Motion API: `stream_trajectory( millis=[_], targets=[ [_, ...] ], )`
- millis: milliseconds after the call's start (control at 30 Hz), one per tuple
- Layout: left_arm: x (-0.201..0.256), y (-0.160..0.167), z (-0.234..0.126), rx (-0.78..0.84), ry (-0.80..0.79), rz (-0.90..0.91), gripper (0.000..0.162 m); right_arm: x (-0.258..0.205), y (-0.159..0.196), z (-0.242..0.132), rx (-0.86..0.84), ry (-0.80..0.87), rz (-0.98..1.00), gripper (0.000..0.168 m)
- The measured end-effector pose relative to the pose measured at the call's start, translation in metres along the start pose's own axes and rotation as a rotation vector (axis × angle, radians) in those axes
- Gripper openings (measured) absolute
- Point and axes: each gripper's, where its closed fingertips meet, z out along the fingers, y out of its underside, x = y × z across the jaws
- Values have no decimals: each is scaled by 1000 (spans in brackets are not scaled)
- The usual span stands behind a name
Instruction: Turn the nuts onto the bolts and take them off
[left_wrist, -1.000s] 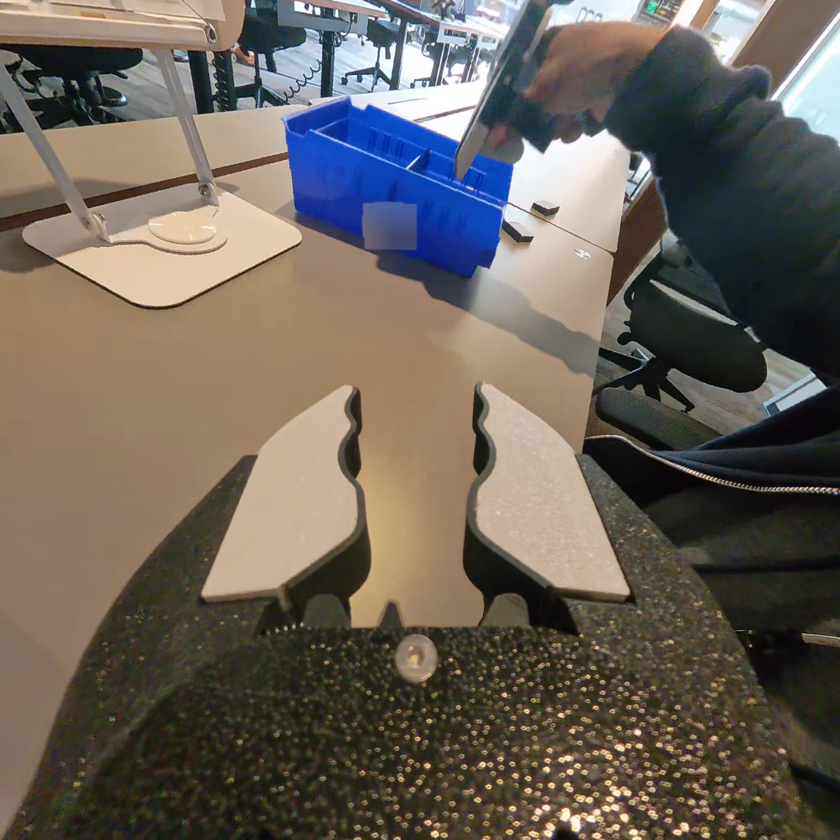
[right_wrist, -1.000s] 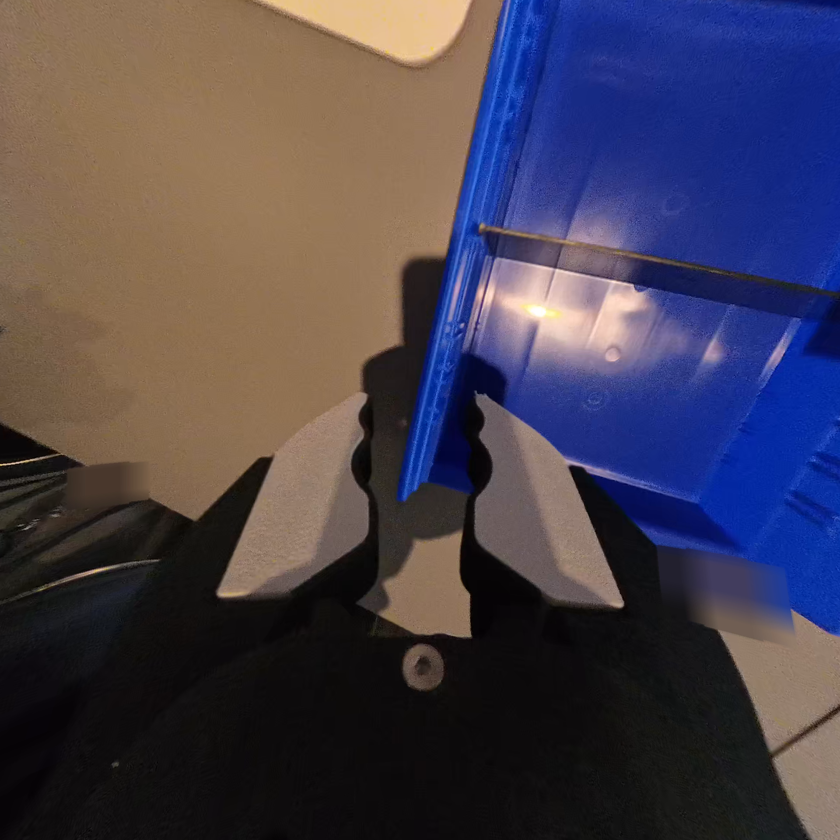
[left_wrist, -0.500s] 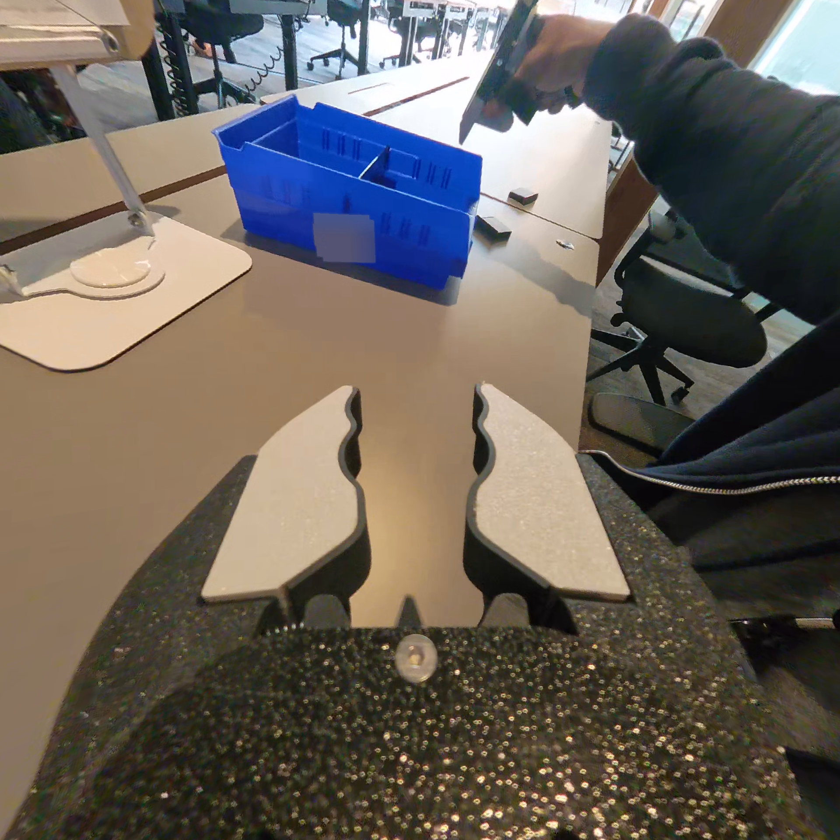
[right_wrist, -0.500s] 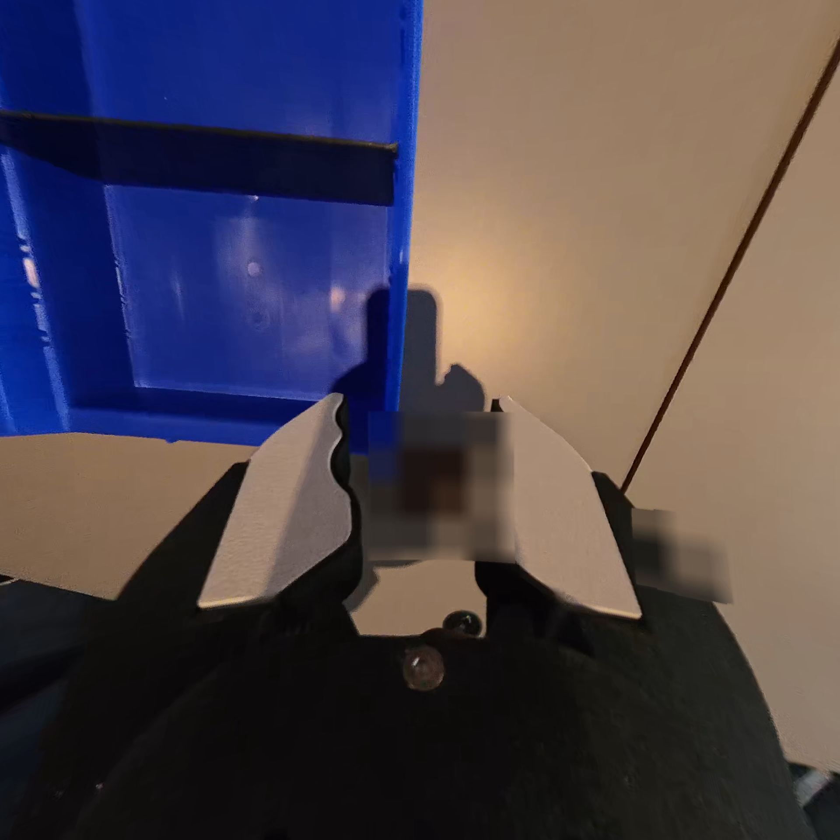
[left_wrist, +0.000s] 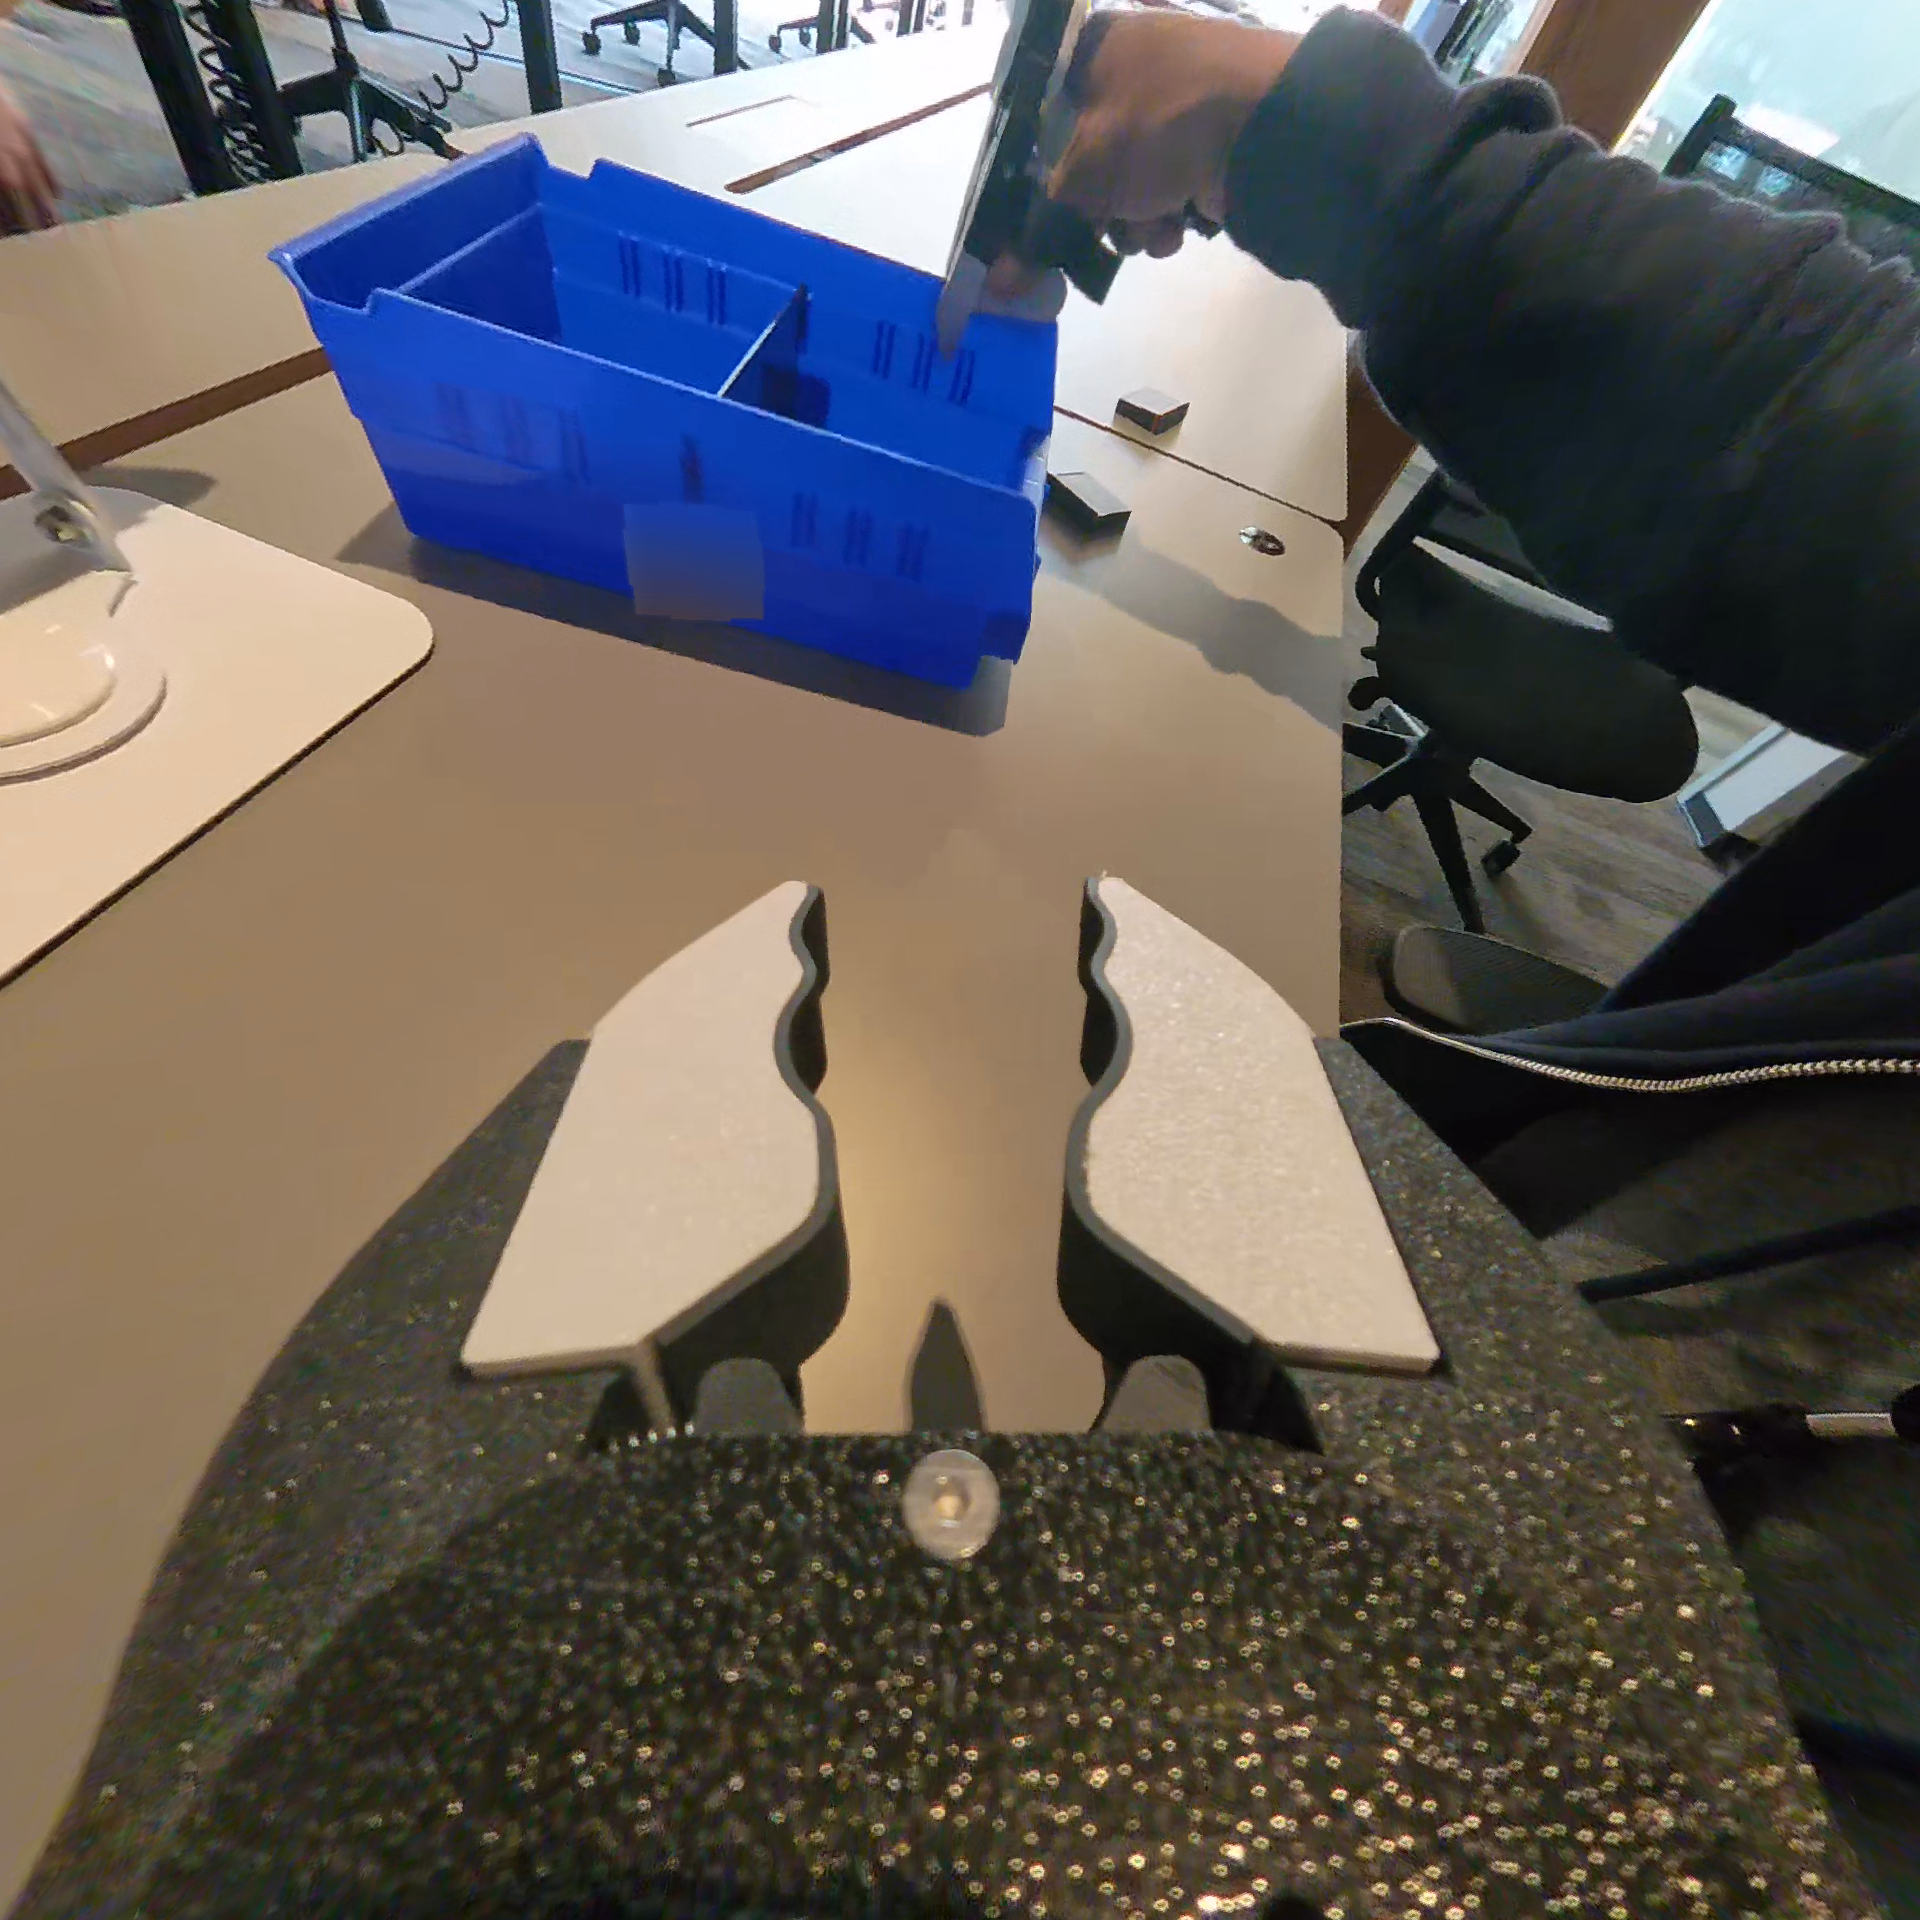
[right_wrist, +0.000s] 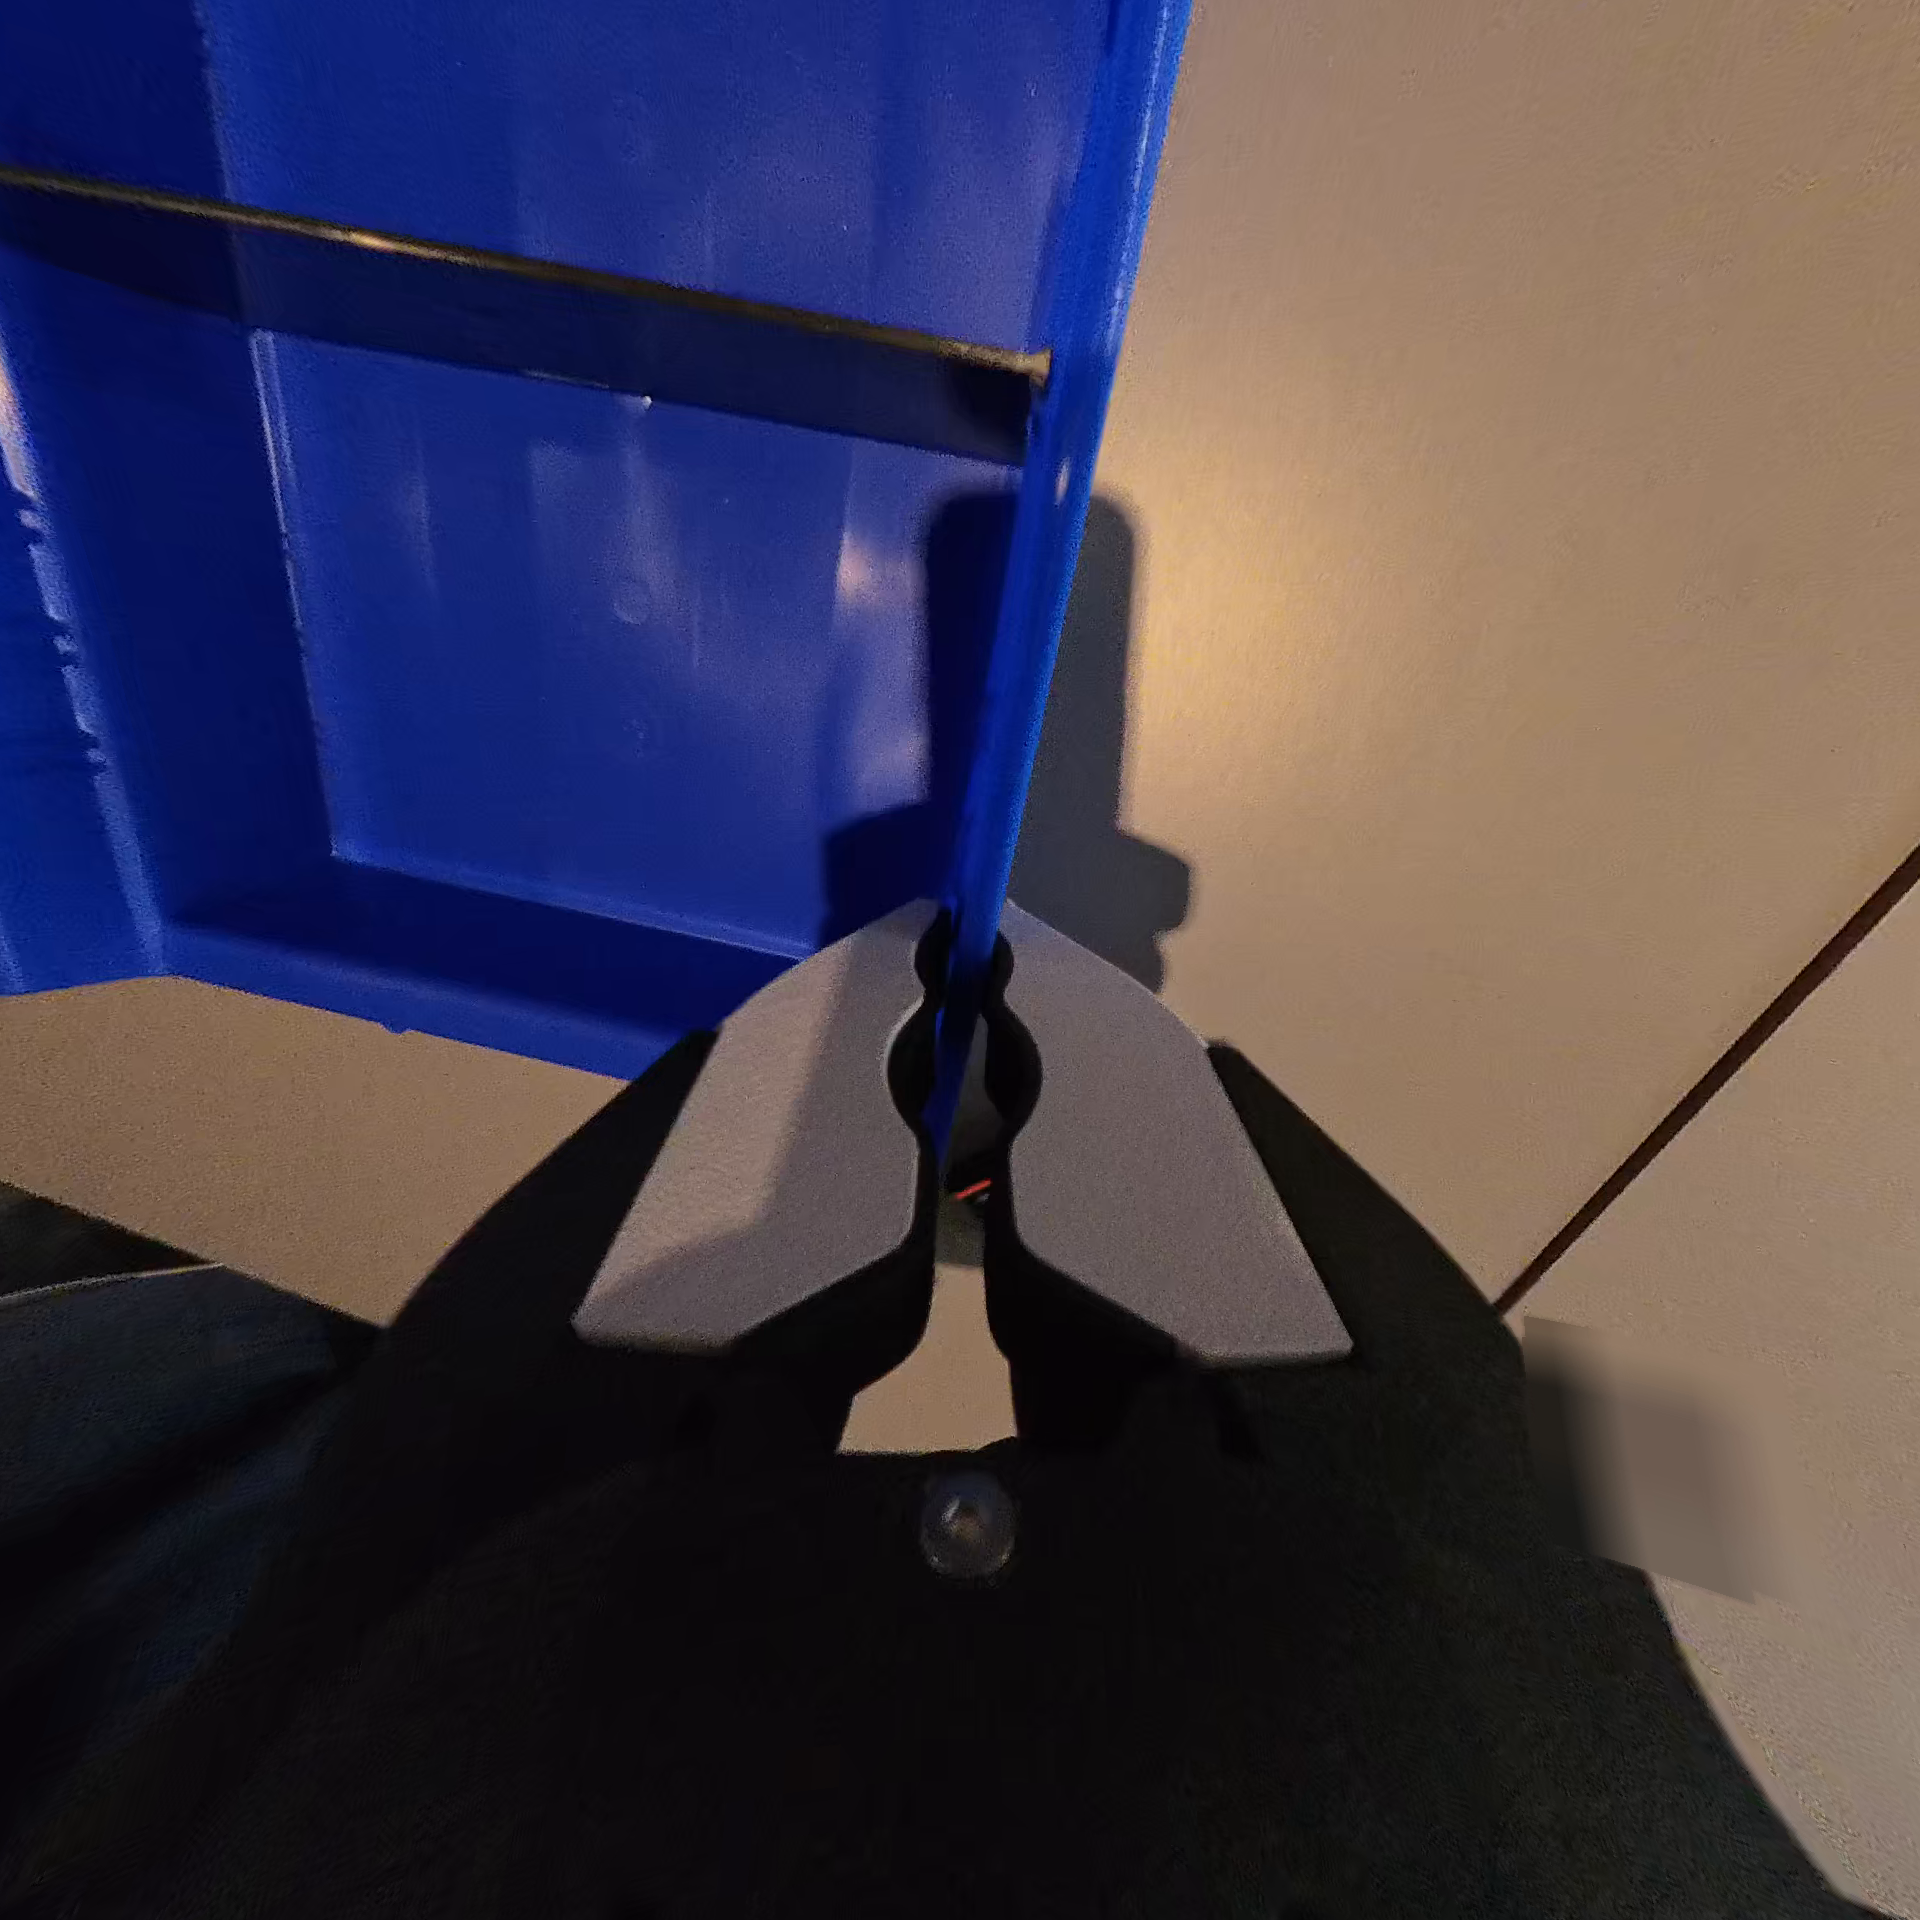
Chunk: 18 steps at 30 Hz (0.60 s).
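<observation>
Blue divided bin (left_wrist: 727, 488) upright on table, far wall clamped

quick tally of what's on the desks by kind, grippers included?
Blue bin: 1, with one dark divider inside
White stand base: 1
Small black blocks: 2
Grippers: 2, the left gripper with jaws open and the right gripper shut on the bin wall
Total: 6
No nuts or bolts visible.

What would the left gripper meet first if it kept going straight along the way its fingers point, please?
Probably the blue plastic bin. The open left gripper holds nothing and points across bare brown tabletop toward the bin's near wall. Depth is unclear, and aimed slightly right it might pass the bin's right end.
</observation>
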Motion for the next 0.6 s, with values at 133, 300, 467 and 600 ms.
stream_trajectory(
  millis=[133, 300, 467, 600],
  targets=[
    [0, -2, 7, 5, 19, -1, 46, -3, 11, -2, -26, 19, 58, 2],
    [0, -3, 9, 23, 28, -3, 46, -5, 25, -5, -13, 43, 105, 2],
    [-2, -4, 2, 62, 5, -1, 46, -6, 28, -5, 68, 33, 118, 3],
    [-9, -11, -13, 174, -66, 22, 47, -9, 26, -23, 253, 70, 89, 11]
  ],
)
